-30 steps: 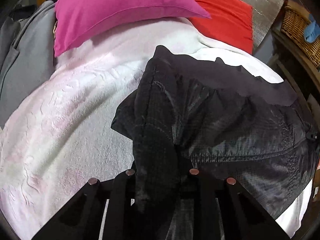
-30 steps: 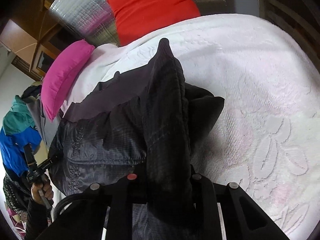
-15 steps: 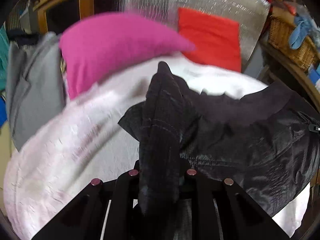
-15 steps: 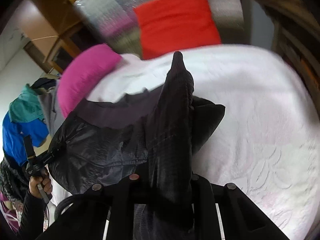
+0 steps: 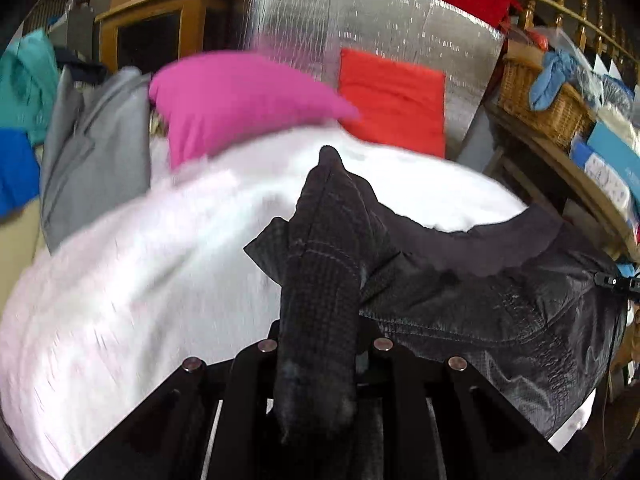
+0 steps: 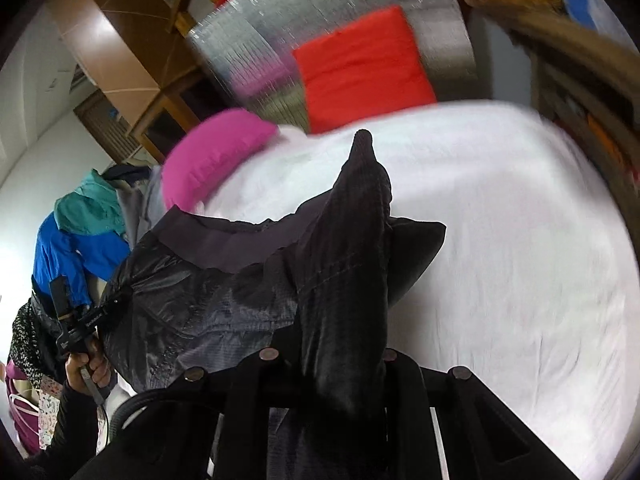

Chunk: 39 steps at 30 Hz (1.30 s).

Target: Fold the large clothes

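Note:
A large black jacket (image 5: pixel 480 312) of shiny fabric with a matte dark band hangs stretched between both grippers above the white bedspread (image 5: pixel 120 288). My left gripper (image 5: pixel 324 344) is shut on a bunched fold of it, which rises in a peak between the fingers. My right gripper (image 6: pixel 328 356) is shut on the other bunched end (image 6: pixel 352 260) in the same way. In the right wrist view the left gripper (image 6: pixel 80 320) shows at the far left, held by a hand (image 6: pixel 86 368). The right gripper's tip (image 5: pixel 616 282) shows at the right edge of the left wrist view.
A pink pillow (image 5: pixel 240 100) and a red cushion (image 5: pixel 392 100) lean at the head of the bed against a silver foil panel (image 5: pixel 360 20). A grey jacket (image 5: pixel 92 152) and a blue-teal garment (image 6: pixel 76 240) lie to the left. A wicker basket (image 5: pixel 548 108) sits on a shelf at the right.
Both grippers have risen and drawn back with the jacket, lifting it off the bedspread. More of the headboard and room now shows behind it.

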Each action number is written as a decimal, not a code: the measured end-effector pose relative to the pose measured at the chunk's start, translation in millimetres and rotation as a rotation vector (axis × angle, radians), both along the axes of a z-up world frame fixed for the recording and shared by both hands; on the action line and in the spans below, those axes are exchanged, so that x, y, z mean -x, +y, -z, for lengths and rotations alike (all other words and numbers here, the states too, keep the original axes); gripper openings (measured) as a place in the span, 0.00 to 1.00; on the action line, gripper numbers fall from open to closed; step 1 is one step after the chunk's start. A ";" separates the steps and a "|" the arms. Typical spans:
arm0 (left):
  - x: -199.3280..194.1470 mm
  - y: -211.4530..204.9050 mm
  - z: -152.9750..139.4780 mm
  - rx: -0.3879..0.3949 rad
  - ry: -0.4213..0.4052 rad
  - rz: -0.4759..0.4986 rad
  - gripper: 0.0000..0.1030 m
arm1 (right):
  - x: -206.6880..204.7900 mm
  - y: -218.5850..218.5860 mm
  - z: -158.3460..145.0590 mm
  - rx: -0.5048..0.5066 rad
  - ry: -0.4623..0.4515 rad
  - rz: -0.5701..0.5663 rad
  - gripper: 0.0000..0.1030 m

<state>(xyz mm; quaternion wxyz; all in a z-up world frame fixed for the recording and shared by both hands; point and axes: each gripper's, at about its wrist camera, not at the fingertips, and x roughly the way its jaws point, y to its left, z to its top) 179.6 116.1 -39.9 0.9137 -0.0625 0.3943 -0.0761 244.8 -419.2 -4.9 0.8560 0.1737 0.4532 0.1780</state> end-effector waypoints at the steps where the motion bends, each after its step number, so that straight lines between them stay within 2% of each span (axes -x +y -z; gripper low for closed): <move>1: 5.8 -3.7 14.4 -0.002 0.027 -0.014 0.16 | 7.1 -1.2 19.6 -0.002 0.027 0.008 0.16; 3: 10.1 2.0 41.6 0.015 0.081 -0.044 0.17 | 18.1 -4.7 51.5 0.011 0.081 0.032 0.17; 4: 11.2 5.6 52.0 0.028 0.099 -0.061 0.20 | 20.8 -7.9 62.6 0.012 0.096 0.046 0.17; 5: 11.4 10.7 63.6 0.055 0.120 -0.079 0.29 | 24.8 -13.1 76.2 -0.010 0.110 0.069 0.22; 6: 11.5 12.9 70.3 0.055 0.140 -0.096 0.35 | 26.6 -16.6 82.4 -0.007 0.114 0.080 0.30; 7: 11.3 15.8 74.9 0.033 0.157 -0.128 0.45 | 29.6 -16.9 85.2 0.021 0.118 0.095 0.37; 8: 12.9 17.3 73.1 0.023 0.156 -0.145 0.49 | 31.4 -15.8 84.8 0.071 0.128 0.115 0.57; 9: 13.9 18.8 69.5 0.019 0.153 -0.155 0.50 | 35.0 -15.8 80.2 0.117 0.124 0.139 0.65; 11: 21.3 18.2 53.5 -0.026 0.136 -0.186 0.56 | 40.8 -17.5 64.1 0.162 0.098 0.190 0.70; 13: 34.5 15.3 33.8 -0.073 0.088 -0.221 0.62 | 56.9 -22.6 40.5 0.231 0.056 0.307 0.75; 16: 60.9 7.6 9.2 -0.138 0.015 -0.296 0.77 | 88.3 -14.8 2.5 0.221 -0.058 0.383 0.77; 18: 77.6 -2.4 -3.1 -0.135 -0.042 -0.295 0.78 | 108.9 2.3 -14.1 0.203 -0.136 0.367 0.86; 21: 96.3 -24.4 -4.8 -0.147 -0.096 -0.285 0.83 | 127.2 43.9 -23.6 0.237 -0.245 0.299 0.89; 24: 99.9 -42.5 9.3 -0.185 -0.105 -0.269 0.84 | 119.6 81.4 -4.8 0.317 -0.280 0.252 0.89; 30: 89.6 -84.0 57.3 -0.244 -0.062 -0.232 0.83 | 97.8 121.3 64.8 0.419 -0.213 0.248 0.89; 32: 86.7 -92.8 77.3 -0.305 -0.008 -0.240 0.84 | 98.5 122.8 84.1 0.465 -0.176 0.249 0.89; 34: 88.0 -96.9 91.3 -0.342 -0.012 -0.234 0.86 | 98.4 127.5 100.6 0.517 -0.153 0.224 0.89; 36: 87.5 -98.5 92.2 -0.358 -0.007 -0.232 0.86 | 102.5 126.7 100.5 0.559 -0.148 0.215 0.90; 39: 88.3 -93.6 78.6 -0.328 0.046 -0.236 0.85 | 97.5 123.1 85.1 0.531 -0.097 0.237 0.90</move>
